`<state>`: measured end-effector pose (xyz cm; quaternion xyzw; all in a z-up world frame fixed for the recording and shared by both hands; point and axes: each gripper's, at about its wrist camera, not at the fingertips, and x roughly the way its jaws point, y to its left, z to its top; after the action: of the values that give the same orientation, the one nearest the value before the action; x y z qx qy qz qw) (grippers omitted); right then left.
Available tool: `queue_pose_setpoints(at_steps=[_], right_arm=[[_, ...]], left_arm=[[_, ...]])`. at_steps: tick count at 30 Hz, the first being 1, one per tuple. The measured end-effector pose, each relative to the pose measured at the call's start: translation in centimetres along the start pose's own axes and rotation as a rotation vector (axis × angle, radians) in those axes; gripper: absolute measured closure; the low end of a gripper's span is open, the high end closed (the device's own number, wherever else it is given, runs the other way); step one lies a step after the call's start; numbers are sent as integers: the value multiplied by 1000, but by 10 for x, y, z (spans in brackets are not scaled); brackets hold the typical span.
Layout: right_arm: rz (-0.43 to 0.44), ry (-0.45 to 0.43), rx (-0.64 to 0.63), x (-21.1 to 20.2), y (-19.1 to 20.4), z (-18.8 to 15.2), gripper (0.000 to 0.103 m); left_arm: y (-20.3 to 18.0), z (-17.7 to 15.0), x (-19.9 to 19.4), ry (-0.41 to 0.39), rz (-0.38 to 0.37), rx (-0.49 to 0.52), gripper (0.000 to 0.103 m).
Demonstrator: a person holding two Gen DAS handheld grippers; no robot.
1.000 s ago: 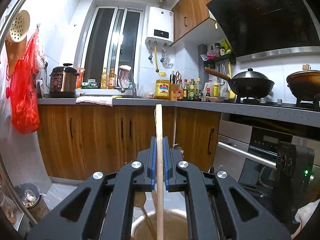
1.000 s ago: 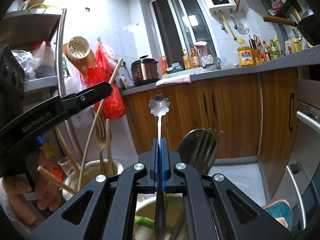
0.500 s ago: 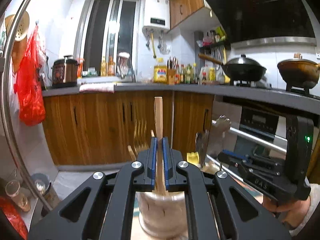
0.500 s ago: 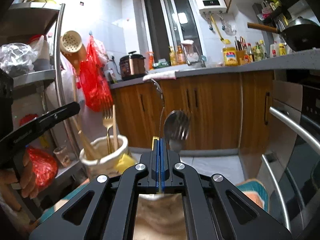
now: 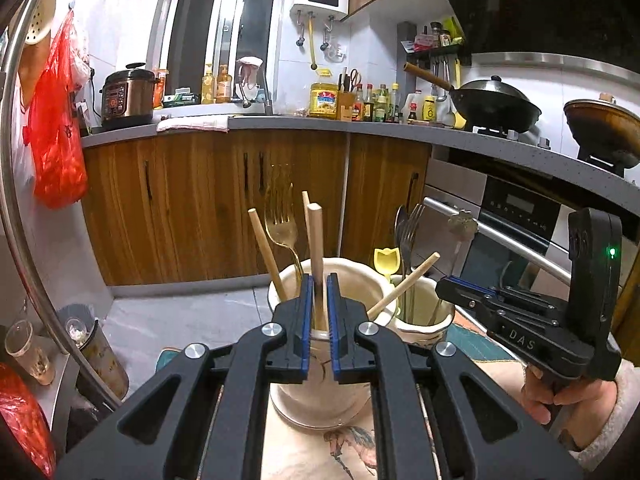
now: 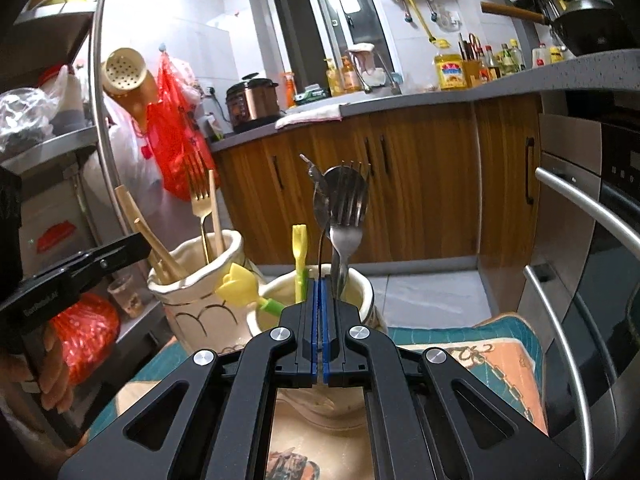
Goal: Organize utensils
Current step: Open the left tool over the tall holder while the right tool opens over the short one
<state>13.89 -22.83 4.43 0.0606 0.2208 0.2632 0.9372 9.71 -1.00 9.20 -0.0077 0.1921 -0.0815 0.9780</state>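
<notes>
Left wrist view: the left gripper (image 5: 318, 320) hangs just in front of the taller cream ceramic holder (image 5: 320, 368), its blue-lined jaws parted a little, with the pale square wooden chopstick (image 5: 315, 248) standing in the gap. Whether the pads touch the stick cannot be told; a sliver of space shows on each side. The chopstick's long axis runs nearly upright, its lower end down inside the holder beside a gold fork (image 5: 283, 224) and another wooden stick. That upright line, straight between the jaws, is what the next move turns on: I judge a backward or upward withdrawal must follow the stick's axis or it will be knocked aslant.

In the right wrist view, the right gripper (image 6: 319, 320) sits at the near rim of the shorter cream ceramic cup (image 6: 360, 292), jaws pressed almost together on the thin dark handle of a steel spoon (image 6: 320, 200), which rises upright from the jaws, its lower end hidden behind them. A steel fork (image 6: 347, 208) and a yellow tulip-topped plastic pick (image 6: 299, 256) stand in the same cup. Each hand is nearest its own vessel; the two vessels stand side by side, close or touching, on a patterned teal-edged mat (image 6: 480, 344).
</notes>
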Motion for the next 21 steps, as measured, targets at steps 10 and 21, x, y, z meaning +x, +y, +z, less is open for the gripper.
queue_pose_setpoints(at_steps=[10, 21], right_arm=[[-21, 8, 42, -7, -8, -1, 68], [-91, 154, 82, -38, -12, -48, 68]], left_arm=[[1, 1, -5, 4, 27, -15, 37], [4, -58, -35, 94, 105, -89, 33]])
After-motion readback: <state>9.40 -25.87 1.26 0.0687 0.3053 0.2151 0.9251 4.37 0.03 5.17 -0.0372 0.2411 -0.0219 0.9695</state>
